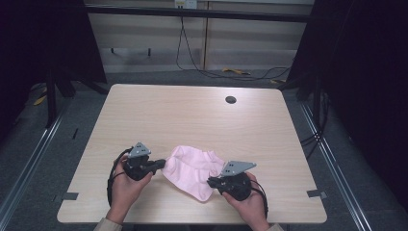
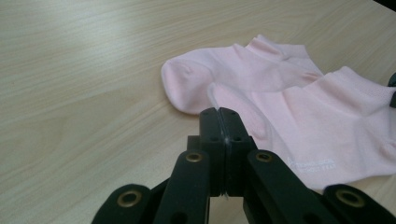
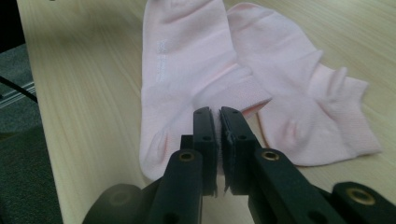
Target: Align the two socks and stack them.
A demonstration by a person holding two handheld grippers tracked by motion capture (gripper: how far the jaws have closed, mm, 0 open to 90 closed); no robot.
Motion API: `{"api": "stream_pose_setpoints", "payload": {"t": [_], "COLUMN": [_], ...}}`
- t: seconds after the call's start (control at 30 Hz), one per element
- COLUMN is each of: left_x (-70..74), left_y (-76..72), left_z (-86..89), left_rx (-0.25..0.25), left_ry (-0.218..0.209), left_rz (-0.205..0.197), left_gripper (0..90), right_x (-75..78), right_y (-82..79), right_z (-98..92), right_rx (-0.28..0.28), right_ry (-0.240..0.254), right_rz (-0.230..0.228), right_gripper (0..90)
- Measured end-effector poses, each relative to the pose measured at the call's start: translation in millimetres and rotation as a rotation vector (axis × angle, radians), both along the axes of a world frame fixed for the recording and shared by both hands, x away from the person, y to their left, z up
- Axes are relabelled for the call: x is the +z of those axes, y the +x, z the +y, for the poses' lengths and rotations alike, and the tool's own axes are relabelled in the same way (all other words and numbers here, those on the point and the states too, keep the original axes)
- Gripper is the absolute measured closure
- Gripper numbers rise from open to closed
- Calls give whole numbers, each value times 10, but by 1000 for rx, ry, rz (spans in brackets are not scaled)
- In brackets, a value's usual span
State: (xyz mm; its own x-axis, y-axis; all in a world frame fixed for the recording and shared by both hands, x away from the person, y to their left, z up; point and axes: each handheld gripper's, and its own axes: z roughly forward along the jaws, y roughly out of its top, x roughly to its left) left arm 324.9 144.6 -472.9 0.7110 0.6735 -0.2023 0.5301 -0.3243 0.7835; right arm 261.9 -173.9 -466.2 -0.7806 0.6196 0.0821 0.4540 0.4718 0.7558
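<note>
Two pale pink ankle socks (image 1: 190,171) lie side by side near the front edge of the wooden table (image 1: 192,115). My left gripper (image 1: 161,164) comes in from their left. In the left gripper view its jaws (image 2: 219,110) are pressed together on a thin edge of the nearer sock (image 2: 327,121), and the other sock (image 2: 243,70) lies beyond. My right gripper (image 1: 211,182) sits at the socks' right. In the right gripper view its jaws (image 3: 218,109) pinch the ribbed cuff of the lettered sock (image 3: 182,60), with the second sock (image 3: 299,93) beside it.
A round black cable hole (image 1: 231,99) sits at the table's far right. Dark curtains flank both sides, and cables (image 1: 192,62) trail on the floor behind the table. The table's front edge (image 1: 192,222) is close to both hands.
</note>
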Motion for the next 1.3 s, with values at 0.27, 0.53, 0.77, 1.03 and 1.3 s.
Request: {"api": "stream_pose_setpoints", "payload": {"t": [0.27, 0.53, 0.77, 1.03, 1.3], "left_x": [97, 94, 69, 9, -147], "left_y": [134, 262, 319, 376, 456], "left_z": [-130, -269, -292, -328, -410], "left_rx": [18, 19, 44, 57, 76], "left_ry": [-22, 4, 2, 9, 41], "left_rz": [-13, -16, -13, -10, 4], "left_gripper": [897, 897, 897, 897, 896], "right_x": [44, 75, 132, 145, 37], "right_y": [124, 272, 399, 531, 739], "right_z": [-184, -303, -307, -336, -362], "right_rx": [-5, -25, -24, -13, -11], "right_ry": [-8, -16, -56, -64, -103], "right_rz": [-7, -21, -49, -54, -35], "right_gripper": [851, 851, 851, 850, 847]}}
